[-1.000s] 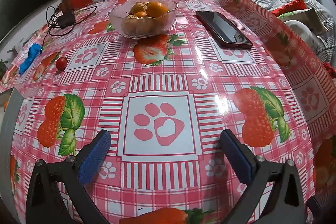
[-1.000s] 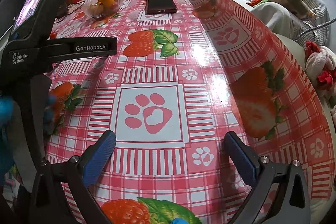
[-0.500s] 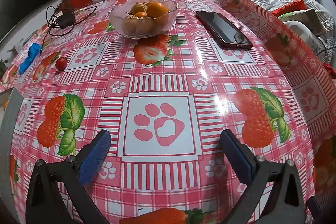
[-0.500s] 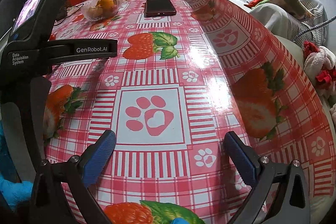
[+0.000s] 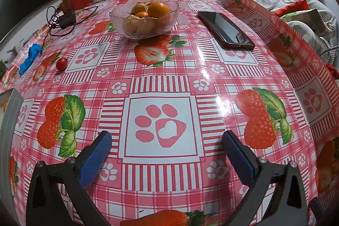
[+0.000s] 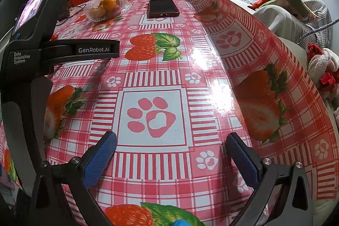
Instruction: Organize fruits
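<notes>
A clear glass bowl point(image 5: 144, 20) holding several oranges point(image 5: 158, 10) stands at the far middle of the table; it also shows far left in the right wrist view point(image 6: 103, 9). A small red fruit point(image 5: 61, 64) lies loose on the cloth at the left. My left gripper point(image 5: 167, 154) is open and empty, low over the near table, far from both. My right gripper point(image 6: 170, 154) is open and empty over a paw print near the table's right edge. The body of the left gripper point(image 6: 31, 50) fills the left of the right wrist view.
A dark phone point(image 5: 225, 30) lies right of the bowl, also in the right wrist view point(image 6: 162, 7). A black charger and cable point(image 5: 63, 19) and a blue item point(image 5: 30, 57) lie at the left. Clutter stands at the far end. A sofa point(image 6: 286, 3) runs along the right table edge.
The right wrist view has shifted slightly, with the left gripper's body a little lower in it. The left view and the fruit are unchanged.
</notes>
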